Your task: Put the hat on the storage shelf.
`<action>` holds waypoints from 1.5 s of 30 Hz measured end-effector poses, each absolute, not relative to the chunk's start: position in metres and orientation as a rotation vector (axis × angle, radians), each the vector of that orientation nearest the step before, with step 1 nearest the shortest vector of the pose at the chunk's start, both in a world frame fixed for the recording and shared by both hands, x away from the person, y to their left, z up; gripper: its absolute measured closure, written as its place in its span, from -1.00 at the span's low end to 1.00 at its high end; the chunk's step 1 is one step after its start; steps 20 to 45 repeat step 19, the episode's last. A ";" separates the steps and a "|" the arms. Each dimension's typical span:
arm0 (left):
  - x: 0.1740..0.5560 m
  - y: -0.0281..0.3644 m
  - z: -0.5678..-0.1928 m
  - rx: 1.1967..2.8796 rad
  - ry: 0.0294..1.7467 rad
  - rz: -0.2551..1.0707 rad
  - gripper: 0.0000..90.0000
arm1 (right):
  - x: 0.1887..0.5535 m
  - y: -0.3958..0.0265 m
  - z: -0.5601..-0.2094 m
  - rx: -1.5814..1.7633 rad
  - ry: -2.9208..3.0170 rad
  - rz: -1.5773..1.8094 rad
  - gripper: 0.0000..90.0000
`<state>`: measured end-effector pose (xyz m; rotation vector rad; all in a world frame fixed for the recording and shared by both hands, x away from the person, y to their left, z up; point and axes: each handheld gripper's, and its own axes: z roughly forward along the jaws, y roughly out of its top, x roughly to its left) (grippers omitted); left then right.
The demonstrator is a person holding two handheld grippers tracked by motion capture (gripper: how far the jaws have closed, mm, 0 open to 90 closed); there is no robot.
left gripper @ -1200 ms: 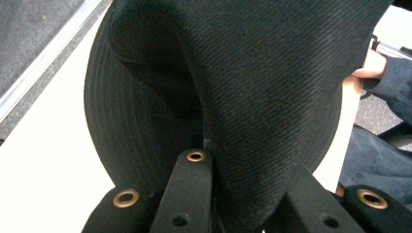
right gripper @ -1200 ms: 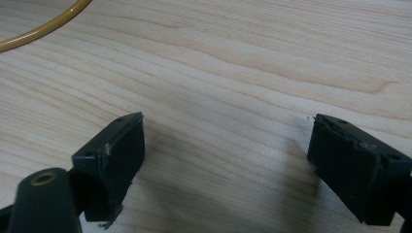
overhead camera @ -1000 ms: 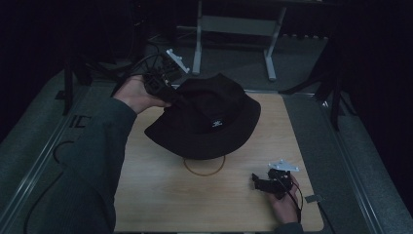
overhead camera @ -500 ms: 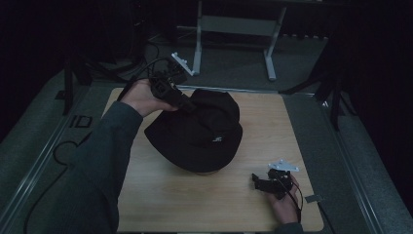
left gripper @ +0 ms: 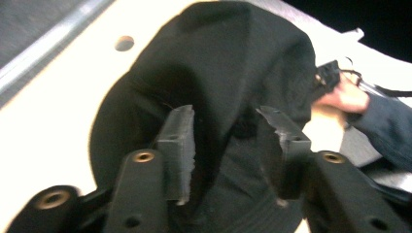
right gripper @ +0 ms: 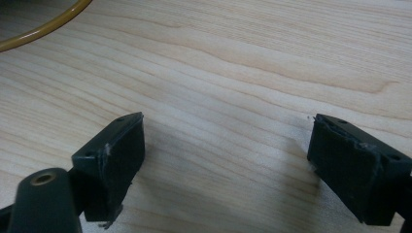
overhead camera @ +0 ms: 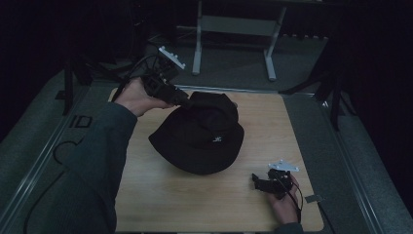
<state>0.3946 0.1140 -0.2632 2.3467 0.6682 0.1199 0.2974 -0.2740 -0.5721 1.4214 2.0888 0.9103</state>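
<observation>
Hat [overhead camera: 202, 136] flat on table [overhead camera: 292, 126], far edge folded. Left gripper [left gripper: 228, 138] half open, jaws straddling a fabric fold. Right gripper [right gripper: 226, 165] wide open, empty, near corner.

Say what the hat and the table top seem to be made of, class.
Black bucket hat: soft woven cloth, probably cotton; matte, and it creases and slumps. Table top: pale wood or wood-look laminate; smooth, with clear grain lines.

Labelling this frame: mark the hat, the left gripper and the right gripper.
hat [overhead camera: 204, 139], high view, on its crown.
left gripper [overhead camera: 185, 100], high view, between its fingertips.
right gripper [overhead camera: 254, 181], high view, between its fingertips.
</observation>
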 end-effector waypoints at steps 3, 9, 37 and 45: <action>0.393 0.117 -0.263 2.350 0.673 0.143 0.14 | 0.297 -0.274 -0.572 1.421 2.089 0.910 -0.70; 0.392 0.122 -0.262 2.343 0.689 0.173 0.08 | 0.297 -0.274 -0.572 1.422 2.089 0.910 -0.70; 0.386 0.136 -0.263 2.295 0.750 0.223 0.03 | 0.297 -0.274 -0.572 1.423 2.089 0.909 -0.70; 0.386 0.136 -0.263 2.295 0.750 0.223 0.03 | 0.297 -0.274 -0.572 1.423 2.089 0.909 -0.70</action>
